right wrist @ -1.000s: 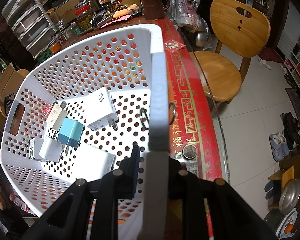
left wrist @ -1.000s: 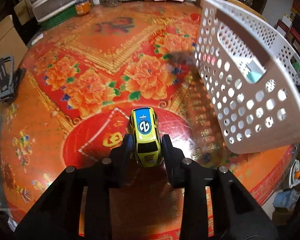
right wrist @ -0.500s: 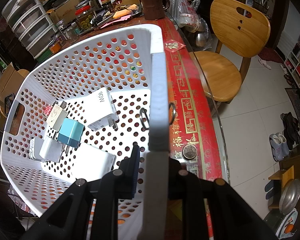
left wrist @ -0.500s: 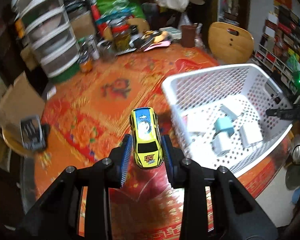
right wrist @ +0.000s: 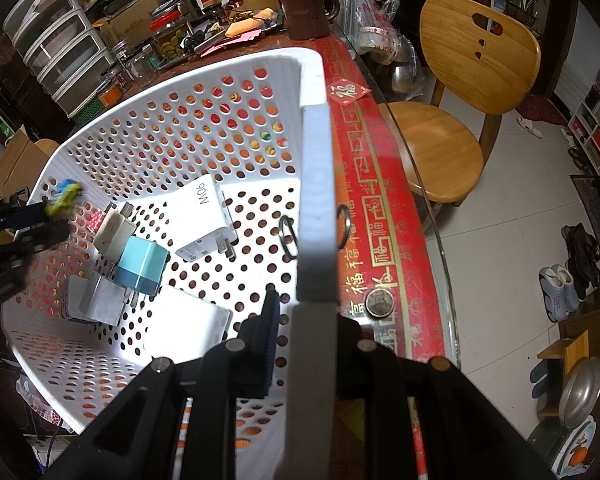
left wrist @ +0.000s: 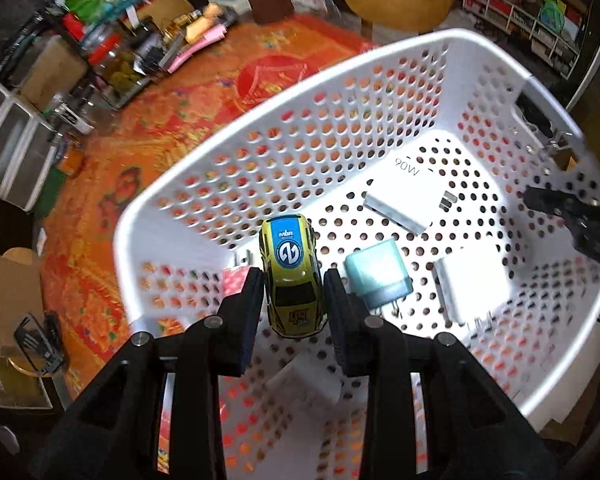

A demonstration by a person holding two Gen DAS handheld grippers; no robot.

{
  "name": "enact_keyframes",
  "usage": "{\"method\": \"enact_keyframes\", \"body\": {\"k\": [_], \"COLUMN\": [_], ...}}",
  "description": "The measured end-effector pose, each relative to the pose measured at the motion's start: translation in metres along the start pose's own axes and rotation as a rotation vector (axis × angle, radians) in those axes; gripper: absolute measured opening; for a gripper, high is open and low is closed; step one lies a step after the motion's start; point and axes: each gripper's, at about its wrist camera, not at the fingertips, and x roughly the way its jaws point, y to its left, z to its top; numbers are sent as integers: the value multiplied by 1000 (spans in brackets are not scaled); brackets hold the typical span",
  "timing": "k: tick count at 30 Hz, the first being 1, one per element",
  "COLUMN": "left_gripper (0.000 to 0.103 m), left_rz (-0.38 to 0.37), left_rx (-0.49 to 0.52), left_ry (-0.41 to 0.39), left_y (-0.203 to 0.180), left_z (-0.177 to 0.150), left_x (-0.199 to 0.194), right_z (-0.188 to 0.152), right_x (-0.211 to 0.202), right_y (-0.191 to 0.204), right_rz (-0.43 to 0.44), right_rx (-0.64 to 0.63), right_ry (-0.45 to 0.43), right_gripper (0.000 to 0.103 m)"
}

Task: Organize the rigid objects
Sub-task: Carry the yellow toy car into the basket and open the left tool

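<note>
the left gripper [left wrist: 294,296] is pinching a small yellow toy car with a blue roof stripe [left wrist: 293,276] by its sides, poised over the inside of the white perforated plastic basket [left wrist: 228,184]. the right gripper [right wrist: 306,312] is clamped on the basket's rim and holds it tilted on the red patterned table [right wrist: 384,208].

the car hangs above a cluster of chargers: a light blue plug cube [left wrist: 378,278], a white charger marked 90w [left wrist: 410,196] and another white block [left wrist: 474,288]. released from here, it may strike a charger and bounce or roll, since its wheels run freely on a sloped floor. if the right grip slips on the thin rim, the basket could drop flat and jolt everything. lowering before letting go would lessen both risks.
</note>
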Motion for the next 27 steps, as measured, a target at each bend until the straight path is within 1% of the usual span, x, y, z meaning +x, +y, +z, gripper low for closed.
{"method": "enact_keyframes", "body": {"k": [3, 4, 10, 18, 22, 23, 24, 25, 26, 27], "left_gripper": [29, 29, 29, 29, 30, 34, 53, 82, 94, 102], "left_rz": [1, 14, 30, 27, 11, 6, 8, 18, 36, 53], "left_rx": [10, 17, 37, 51, 43, 40, 35, 33, 40, 48], "left_ry": [25, 31, 64, 75, 50, 40, 31, 16, -2, -19], "left_y": [-1, -4, -11, -15, -13, -13, -12, -12, -12, -14], "left_z": [3, 5, 9, 11, 8, 7, 6, 5, 5, 4], "left_x": [16, 21, 41, 47, 38, 35, 32, 29, 26, 23], "right_z": [-1, -1, -1, -1, 0, 0, -1, -1, -1, -1], "right_x": [1, 1, 1, 1, 1, 1, 1, 1, 1, 1], "right_y": [1, 1, 1, 1, 1, 1, 1, 1, 1, 1], "right_rz": [-1, -1, -1, -1, 0, -1, -1, -1, -2, -2], "right_rx": [-2, -2, -2, -2, -1, -2, -1, -2, -3, -3], "right_ry": [2, 1, 2, 2, 1, 2, 2, 2, 2, 2], "right_gripper": [20, 20, 20, 20, 20, 20, 20, 20, 20, 20]}}
